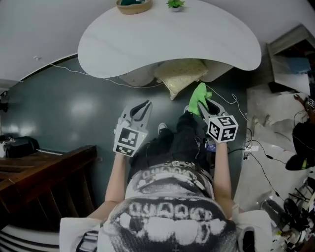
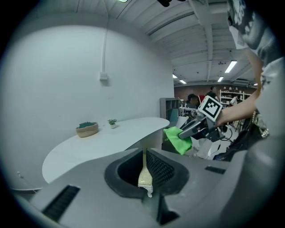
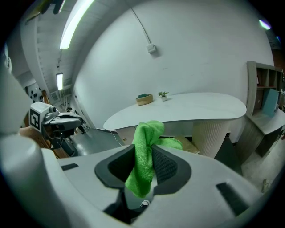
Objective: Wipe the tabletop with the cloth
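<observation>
The white curved tabletop (image 1: 167, 39) lies ahead of me, with both grippers held short of its near edge, above the dark floor. My right gripper (image 1: 203, 106) is shut on a bright green cloth (image 1: 198, 96), which bunches up out of the jaws (image 3: 144, 151) and hangs a little below them. My left gripper (image 1: 146, 105) is shut with nothing in it, only a thin slit showing between its pads (image 2: 153, 167). In the left gripper view the right gripper (image 2: 189, 129) and the cloth (image 2: 178, 140) hang just off the table's (image 2: 102, 142) right end.
A woven basket (image 1: 133, 6) and a small potted plant (image 1: 175, 4) stand at the table's far edge. A beige cushion (image 1: 181, 76) lies under the table by its ribbed base. Dark wooden furniture (image 1: 44, 172) is at my left; a shelf (image 1: 290, 54) and floor cables are at the right.
</observation>
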Action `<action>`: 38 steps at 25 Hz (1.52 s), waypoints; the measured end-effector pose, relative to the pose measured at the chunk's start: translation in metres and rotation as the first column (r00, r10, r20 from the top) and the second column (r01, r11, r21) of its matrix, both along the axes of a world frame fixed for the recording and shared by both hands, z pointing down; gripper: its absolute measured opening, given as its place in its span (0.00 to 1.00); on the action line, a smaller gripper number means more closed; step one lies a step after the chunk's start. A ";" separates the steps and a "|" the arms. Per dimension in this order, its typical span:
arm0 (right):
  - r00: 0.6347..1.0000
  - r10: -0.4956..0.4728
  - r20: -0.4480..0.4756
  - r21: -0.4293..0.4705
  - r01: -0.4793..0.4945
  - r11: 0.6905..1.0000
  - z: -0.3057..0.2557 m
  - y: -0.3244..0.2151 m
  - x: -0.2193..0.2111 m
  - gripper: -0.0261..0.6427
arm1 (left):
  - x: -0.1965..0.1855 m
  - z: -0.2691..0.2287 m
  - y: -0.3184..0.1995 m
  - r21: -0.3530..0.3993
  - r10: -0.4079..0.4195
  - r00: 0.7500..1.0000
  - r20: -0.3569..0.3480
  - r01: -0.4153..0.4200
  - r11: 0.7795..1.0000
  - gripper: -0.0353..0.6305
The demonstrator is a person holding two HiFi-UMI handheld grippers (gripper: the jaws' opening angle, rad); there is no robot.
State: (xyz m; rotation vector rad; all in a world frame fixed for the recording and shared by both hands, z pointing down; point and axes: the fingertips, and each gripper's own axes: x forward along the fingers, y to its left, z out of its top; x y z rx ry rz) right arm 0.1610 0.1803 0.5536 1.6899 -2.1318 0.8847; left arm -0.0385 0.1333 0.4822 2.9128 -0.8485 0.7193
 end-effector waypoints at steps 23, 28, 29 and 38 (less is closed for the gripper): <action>1.000 -0.014 -0.024 0.060 0.016 0.998 -0.014 0.056 -0.018 0.21 | 0.042 0.006 0.048 0.016 0.144 0.989 -0.032 -0.144 0.990 0.09; 0.998 -0.034 -0.050 0.070 0.038 0.997 -0.021 0.053 -0.021 0.21 | 0.034 0.007 0.048 0.013 0.124 0.992 -0.032 -0.123 0.992 0.09; 0.998 -0.037 -0.055 0.071 0.041 0.997 -0.023 0.053 -0.021 0.21 | 0.033 0.007 0.048 0.011 0.117 0.993 -0.032 -0.117 0.993 0.09; 0.997 -0.017 -0.075 0.072 0.022 0.997 -0.030 0.049 -0.005 0.21 | 0.025 0.010 0.042 0.005 0.089 0.995 -0.037 -0.089 0.996 0.09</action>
